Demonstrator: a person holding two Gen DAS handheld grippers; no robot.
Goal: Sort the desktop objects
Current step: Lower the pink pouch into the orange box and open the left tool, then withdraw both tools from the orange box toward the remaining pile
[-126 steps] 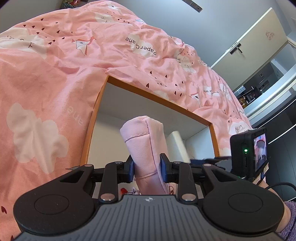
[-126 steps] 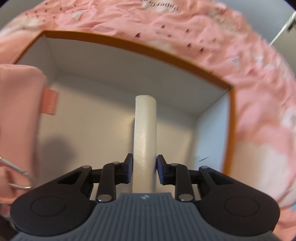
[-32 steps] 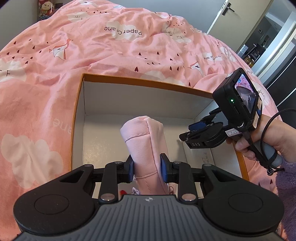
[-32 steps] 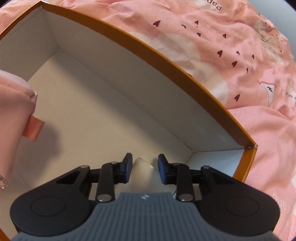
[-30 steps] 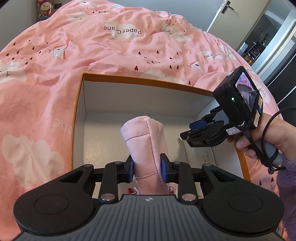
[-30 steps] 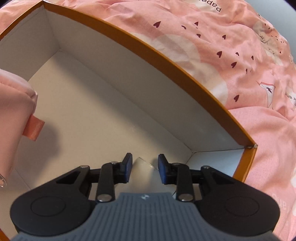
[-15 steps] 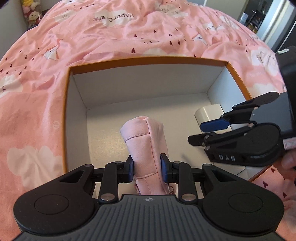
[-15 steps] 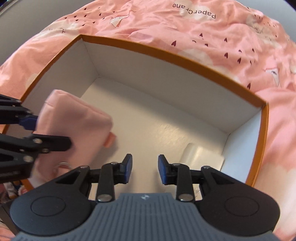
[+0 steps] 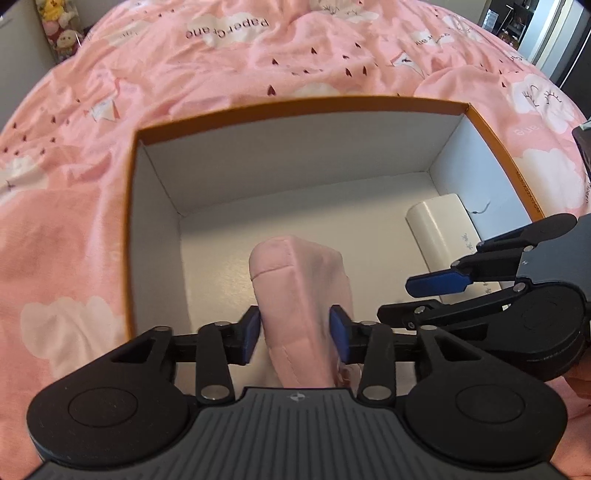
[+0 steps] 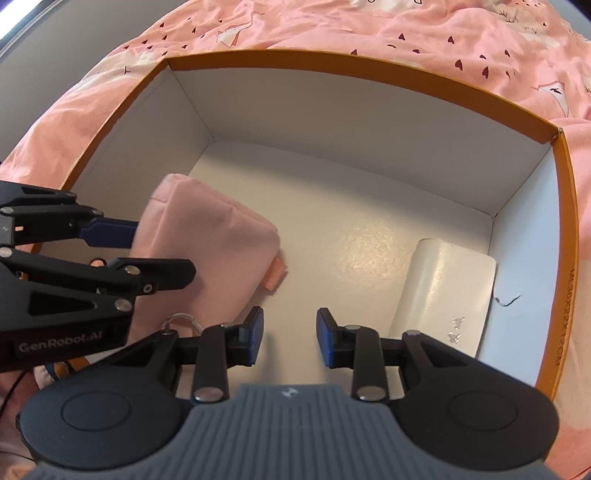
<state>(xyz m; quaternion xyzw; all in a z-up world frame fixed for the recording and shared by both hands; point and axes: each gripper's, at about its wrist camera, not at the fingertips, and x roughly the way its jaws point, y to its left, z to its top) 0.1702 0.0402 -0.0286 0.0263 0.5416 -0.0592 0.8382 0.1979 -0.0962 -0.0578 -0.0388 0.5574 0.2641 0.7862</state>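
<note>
A pink fabric pouch (image 9: 299,295) stands inside the orange-rimmed white box (image 9: 295,105). My left gripper (image 9: 293,334) has it between its fingers; the jaws are opening, and a thin gap shows at the left pad. In the right wrist view the pouch (image 10: 207,236) rests on the floor of the box (image 10: 369,66) at its left side, with the left gripper (image 10: 162,251) around it. A white flat case (image 10: 447,291) lies against the right wall. My right gripper (image 10: 290,336) hangs open and empty over the bare floor between the two. In the left wrist view the case (image 9: 439,229) lies behind the right gripper (image 9: 395,301).
The box lies on a pink printed bedspread (image 9: 221,66) that surrounds it on all sides. A metal ring (image 10: 181,319) hangs at the pouch's near end. Plush toys (image 9: 61,22) sit at the far left, beyond the bed.
The left jaws have widened around the pouch, which now sits lower in the box. The right gripper let go of the white case and moved left, away from it.
</note>
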